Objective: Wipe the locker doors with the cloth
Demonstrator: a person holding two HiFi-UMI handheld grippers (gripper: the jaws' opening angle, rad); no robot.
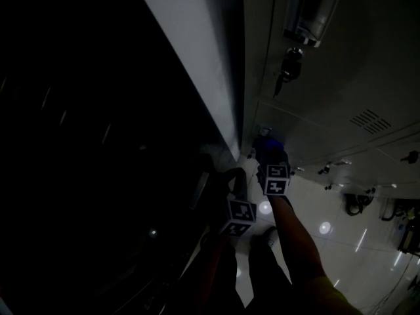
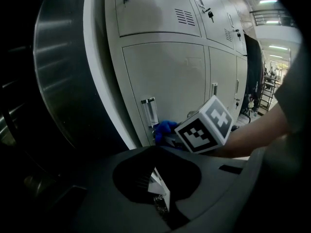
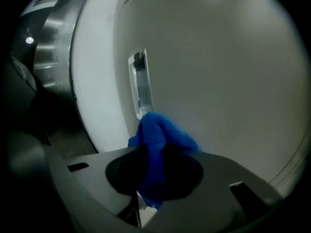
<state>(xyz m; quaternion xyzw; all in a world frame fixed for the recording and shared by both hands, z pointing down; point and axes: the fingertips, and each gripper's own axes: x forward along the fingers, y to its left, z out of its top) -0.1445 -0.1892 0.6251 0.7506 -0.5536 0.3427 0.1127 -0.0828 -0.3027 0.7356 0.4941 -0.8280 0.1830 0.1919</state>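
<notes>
A blue cloth [image 3: 158, 140] is bunched between the jaws of my right gripper [image 3: 146, 198], which is shut on it. The cloth presses against a pale grey locker door [image 3: 218, 72], just below its recessed handle [image 3: 140, 84]. In the left gripper view the same cloth [image 2: 165, 129] touches the lower door [image 2: 170, 81] beside the handle [image 2: 149, 113], with the right gripper's marker cube [image 2: 204, 125] behind it. My left gripper [image 2: 159, 191] is shut and holds nothing, a little back from the door. The dark head view shows both grippers low by the lockers, left [image 1: 231, 179] and right [image 1: 266, 156].
A row of grey lockers runs to the right, with a key [image 1: 289, 67] hanging in an upper lock. A brushed steel column [image 2: 58, 72] stands at the left of the lockers. Below lies a glossy tiled floor [image 1: 328, 228]. Dark clothing [image 2: 252, 67] hangs further along.
</notes>
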